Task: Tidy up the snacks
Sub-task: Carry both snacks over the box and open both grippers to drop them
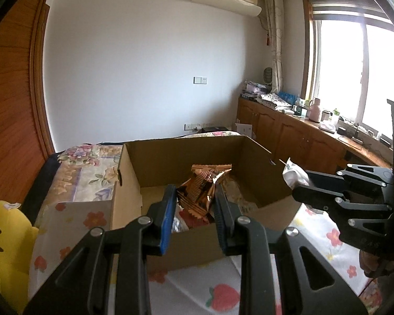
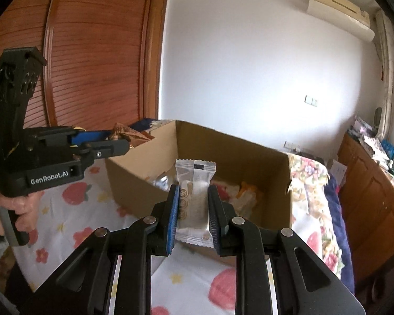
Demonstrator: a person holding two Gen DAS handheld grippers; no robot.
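While held above the cardboard box (image 2: pixel 223 141) on the bed's strawberry sheet (image 2: pixel 191 286), clear-wrapped pastry (image 2: pixel 194 197) sits pinched in my right gripper (image 2: pixel 193 215) | my left gripper (image 1: pixel 194 210) pinches a copper foil packet (image 1: pixel 199 191).

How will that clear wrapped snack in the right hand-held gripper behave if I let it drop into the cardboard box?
The clear wrapped snack looks light and fairly stiff: it stands upright between the right hand-held gripper pads without sagging. Its glossy film probably slides easily. Being flat, it should land flat in the cardboard box rather than roll.
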